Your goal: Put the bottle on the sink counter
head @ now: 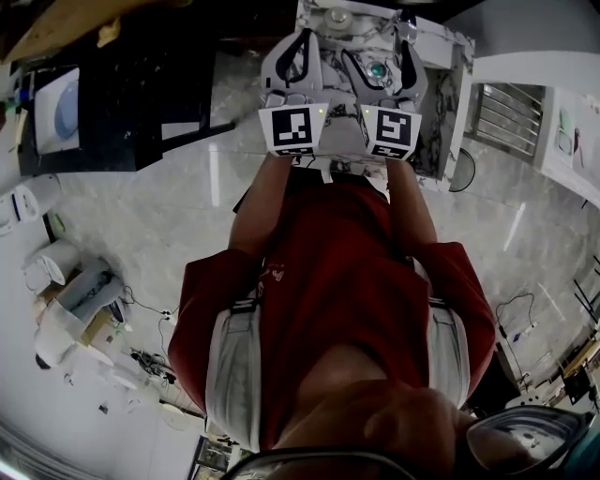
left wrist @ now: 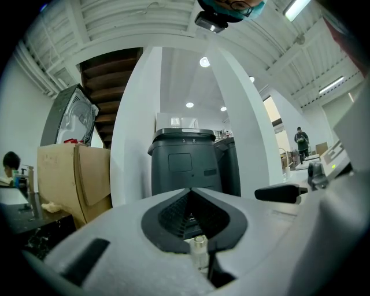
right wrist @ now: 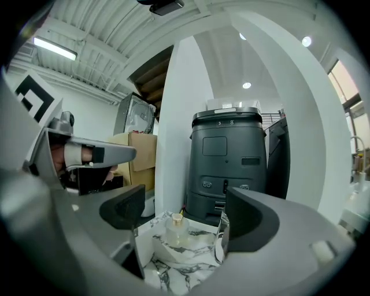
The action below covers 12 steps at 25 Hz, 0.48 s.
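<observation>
A small clear bottle (right wrist: pixel 176 230) with a pale cap stands upright on the white marble sink counter (right wrist: pixel 173 272). It is ahead of my right gripper (right wrist: pixel 180 215) and slightly left of its centre; that gripper is open and its jaws do not touch the bottle. In the head view the bottle (head: pixel 337 17) is at the far end of the counter (head: pixel 441 94), beyond both grippers. My left gripper (left wrist: pixel 193 217) is shut with nothing held, and the bottle (left wrist: pixel 198 245) shows low through the slit under its pads. The left gripper (head: pixel 302 42) and right gripper (head: pixel 380 61) hover side by side over the counter.
A dark grey wheeled bin (right wrist: pixel 231 162) and a white pillar (right wrist: pixel 173 115) stand beyond the counter, with a cardboard box (left wrist: pixel 75 179) to the left. A black table (head: pixel 122 94) and white appliances (head: pixel 56 272) are on the floor at left. A person (left wrist: pixel 300 141) stands far off.
</observation>
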Each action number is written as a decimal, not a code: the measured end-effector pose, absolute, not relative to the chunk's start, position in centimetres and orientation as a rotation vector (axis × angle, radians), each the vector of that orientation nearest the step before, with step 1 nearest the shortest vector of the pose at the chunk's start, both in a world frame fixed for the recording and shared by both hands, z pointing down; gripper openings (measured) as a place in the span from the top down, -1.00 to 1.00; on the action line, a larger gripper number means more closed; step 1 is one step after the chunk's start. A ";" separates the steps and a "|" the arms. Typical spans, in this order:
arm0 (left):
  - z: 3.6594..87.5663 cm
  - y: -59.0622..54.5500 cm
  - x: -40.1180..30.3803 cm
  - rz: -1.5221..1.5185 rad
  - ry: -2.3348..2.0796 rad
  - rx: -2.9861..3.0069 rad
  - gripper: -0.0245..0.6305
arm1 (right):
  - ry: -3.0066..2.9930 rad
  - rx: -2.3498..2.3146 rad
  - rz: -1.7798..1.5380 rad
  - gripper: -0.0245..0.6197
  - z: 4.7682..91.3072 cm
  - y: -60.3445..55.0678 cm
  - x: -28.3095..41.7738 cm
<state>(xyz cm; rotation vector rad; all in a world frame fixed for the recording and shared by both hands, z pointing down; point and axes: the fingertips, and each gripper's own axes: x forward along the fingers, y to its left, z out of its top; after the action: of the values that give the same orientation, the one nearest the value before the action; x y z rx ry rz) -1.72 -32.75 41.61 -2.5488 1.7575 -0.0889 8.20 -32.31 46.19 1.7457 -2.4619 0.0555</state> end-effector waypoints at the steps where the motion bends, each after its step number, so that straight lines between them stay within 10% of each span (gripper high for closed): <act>1: 41.5 -32.4 -1.3 -0.088 1.752 -2.547 0.92 | -2.464 1.738 0.059 -0.42 46.1 -32.0 8.6; 12: 39.9 -29.2 4.1 -0.081 1.721 -2.537 0.92 | -2.475 1.801 0.016 -0.42 43.7 -28.7 14.5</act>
<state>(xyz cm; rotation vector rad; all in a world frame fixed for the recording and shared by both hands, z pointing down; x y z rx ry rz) 4.05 -29.18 39.90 -2.5368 1.7212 -0.0814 14.48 -28.66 43.67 1.8012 -2.4753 0.0161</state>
